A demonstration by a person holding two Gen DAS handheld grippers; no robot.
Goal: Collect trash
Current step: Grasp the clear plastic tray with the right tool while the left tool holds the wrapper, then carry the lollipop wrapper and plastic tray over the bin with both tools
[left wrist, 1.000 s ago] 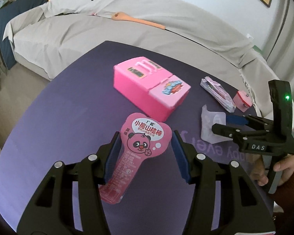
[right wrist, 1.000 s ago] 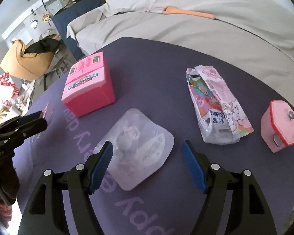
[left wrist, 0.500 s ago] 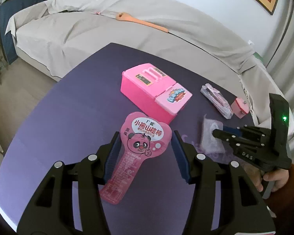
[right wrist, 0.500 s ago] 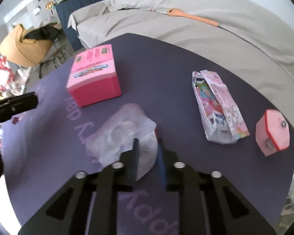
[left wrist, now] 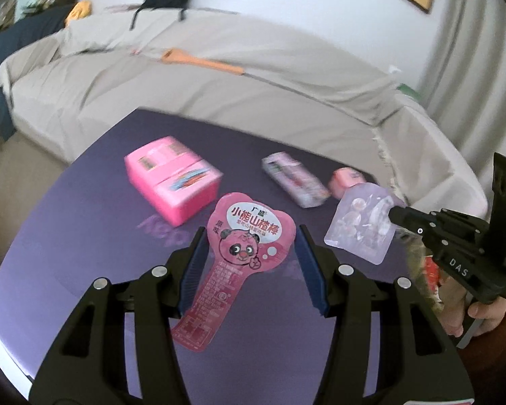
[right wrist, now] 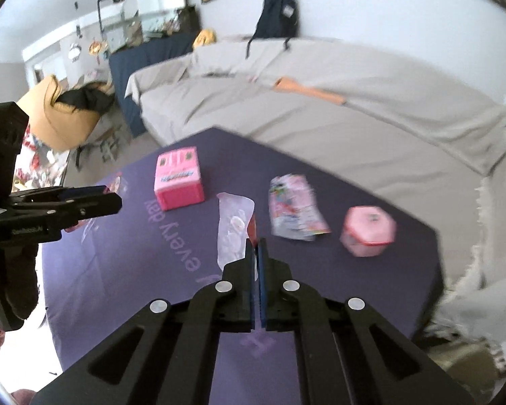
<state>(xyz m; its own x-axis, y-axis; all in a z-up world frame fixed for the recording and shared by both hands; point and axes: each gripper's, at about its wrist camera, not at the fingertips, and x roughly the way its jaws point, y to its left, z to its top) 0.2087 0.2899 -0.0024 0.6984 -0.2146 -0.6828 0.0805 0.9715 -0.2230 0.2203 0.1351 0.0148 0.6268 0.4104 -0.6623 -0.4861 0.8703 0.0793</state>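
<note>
A pink panda snack wrapper (left wrist: pixel 219 290) sits between the blue pads of my left gripper (left wrist: pixel 251 233), which is shut on it and holds it above the purple table (left wrist: pixel 84 219). To its right, my right gripper (left wrist: pixel 396 214) is shut on the edge of a clear plastic wrapper (left wrist: pixel 361 226) that hangs in the air. In the right wrist view the clear wrapper (right wrist: pixel 232 229) stands edge-on just beyond the closed fingertips of the right gripper (right wrist: pixel 256 246). The left gripper (right wrist: pixel 114 200) shows at the left, with a bit of the pink wrapper (right wrist: pixel 116 182) beside it.
On the table lie a pink box (left wrist: pixel 172 179), a pastel snack bag (left wrist: pixel 293 179) and a small pink hexagonal container (left wrist: pixel 347 177). A grey-covered sofa (left wrist: pixel 185 94) curves behind the table, with an orange long-handled tool (left wrist: pixel 202 62) on it.
The right gripper closed on the clear wrapper and lifted it off the table. The left gripper rose with the pink wrapper still between its pads, and the table now looks farther away.
</note>
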